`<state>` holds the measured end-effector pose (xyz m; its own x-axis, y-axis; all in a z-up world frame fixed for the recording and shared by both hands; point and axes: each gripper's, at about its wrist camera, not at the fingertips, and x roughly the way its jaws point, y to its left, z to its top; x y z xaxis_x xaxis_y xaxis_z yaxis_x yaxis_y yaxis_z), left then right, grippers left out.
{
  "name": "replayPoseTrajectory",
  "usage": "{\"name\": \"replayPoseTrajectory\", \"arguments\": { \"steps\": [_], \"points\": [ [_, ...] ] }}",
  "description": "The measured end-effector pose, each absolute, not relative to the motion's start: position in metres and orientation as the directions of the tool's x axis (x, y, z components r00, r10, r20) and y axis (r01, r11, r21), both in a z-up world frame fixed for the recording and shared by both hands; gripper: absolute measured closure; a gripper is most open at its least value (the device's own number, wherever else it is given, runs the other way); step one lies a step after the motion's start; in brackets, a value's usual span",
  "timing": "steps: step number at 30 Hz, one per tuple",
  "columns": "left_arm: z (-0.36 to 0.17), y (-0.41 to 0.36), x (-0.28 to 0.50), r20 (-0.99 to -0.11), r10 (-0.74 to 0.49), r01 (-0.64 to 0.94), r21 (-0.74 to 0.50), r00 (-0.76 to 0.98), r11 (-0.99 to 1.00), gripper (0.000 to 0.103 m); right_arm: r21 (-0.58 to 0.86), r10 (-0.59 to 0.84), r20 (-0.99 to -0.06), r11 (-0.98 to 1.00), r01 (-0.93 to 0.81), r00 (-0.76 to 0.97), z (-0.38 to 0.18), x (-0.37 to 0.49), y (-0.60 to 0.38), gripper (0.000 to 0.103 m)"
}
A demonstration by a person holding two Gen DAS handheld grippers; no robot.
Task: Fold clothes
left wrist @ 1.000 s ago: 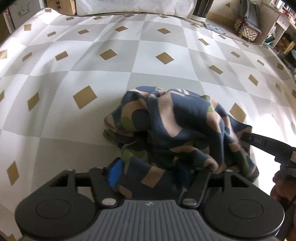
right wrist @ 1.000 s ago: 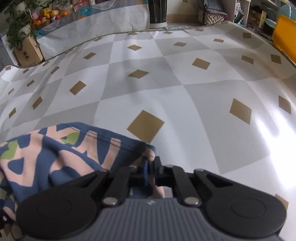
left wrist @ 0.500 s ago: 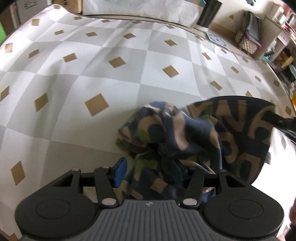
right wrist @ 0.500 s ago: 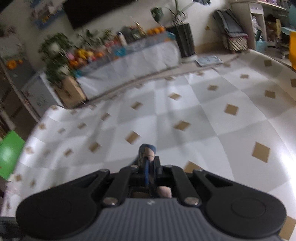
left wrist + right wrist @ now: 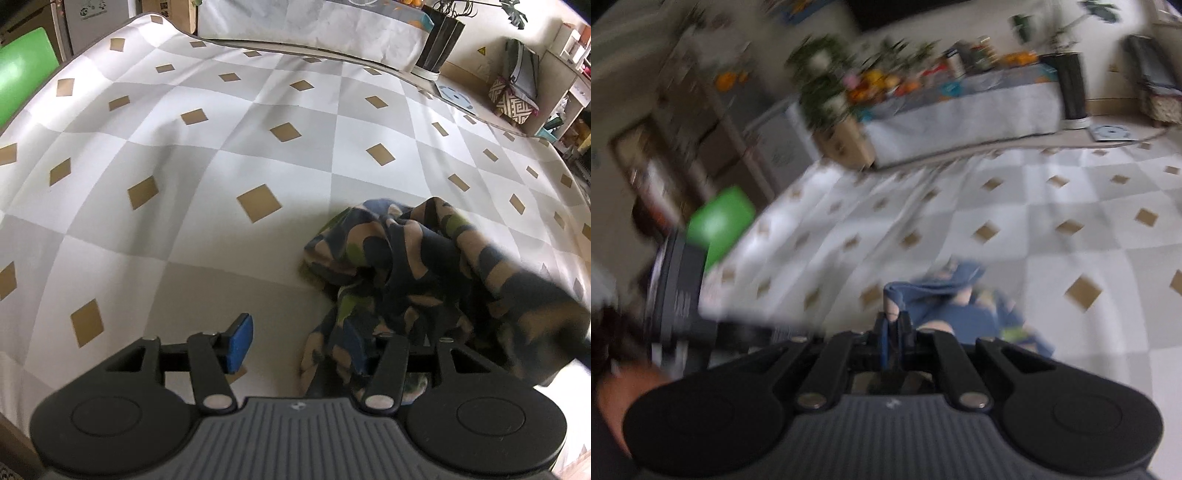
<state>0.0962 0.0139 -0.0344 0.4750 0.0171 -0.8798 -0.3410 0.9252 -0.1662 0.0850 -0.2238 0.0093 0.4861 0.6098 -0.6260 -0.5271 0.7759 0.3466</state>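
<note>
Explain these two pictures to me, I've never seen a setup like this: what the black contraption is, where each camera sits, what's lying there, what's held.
No robot: a person holds a two-finger clamp in each hand, each carrying a wide-angle camera looking along its fingers. One view shows the left gripper, jaws apart, not gripping. The other, blurred, shows the right gripper shut on a corner of the patterned garment. The garment lies crumpled on a checked cloth with tan diamonds.
</note>
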Motion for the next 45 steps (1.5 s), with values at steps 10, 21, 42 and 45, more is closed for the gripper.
{"name": "replayPoseTrajectory", "arguments": {
  "steps": [10,21,42,45],
  "points": [
    [-0.034,0.008,0.091,-0.867,-0.023,-0.310,-0.203,0.498,0.929,0.049,0.253,0.548,-0.776,0.724,-0.642,0.312,-0.029,0.037,-0.186,0.087],
    [-0.041,0.009,0.096,-0.880,0.020,-0.346,-0.166,0.475,0.924,0.032,0.318,0.510,-0.687,0.852,-0.416,0.518,-0.014,0.097,-0.210,0.056],
    [-0.050,0.022,0.103,-0.904,0.068,-0.419,-0.128,0.421,0.899,0.029,0.338,0.466,-0.714,0.883,-0.326,0.523,-0.069,0.182,-0.180,0.057],
    [-0.051,0.022,0.105,-0.906,0.063,-0.420,-0.132,0.419,0.898,0.029,0.309,0.467,-0.714,0.879,-0.363,0.522,-0.071,0.183,-0.175,0.082]
  ]
}}
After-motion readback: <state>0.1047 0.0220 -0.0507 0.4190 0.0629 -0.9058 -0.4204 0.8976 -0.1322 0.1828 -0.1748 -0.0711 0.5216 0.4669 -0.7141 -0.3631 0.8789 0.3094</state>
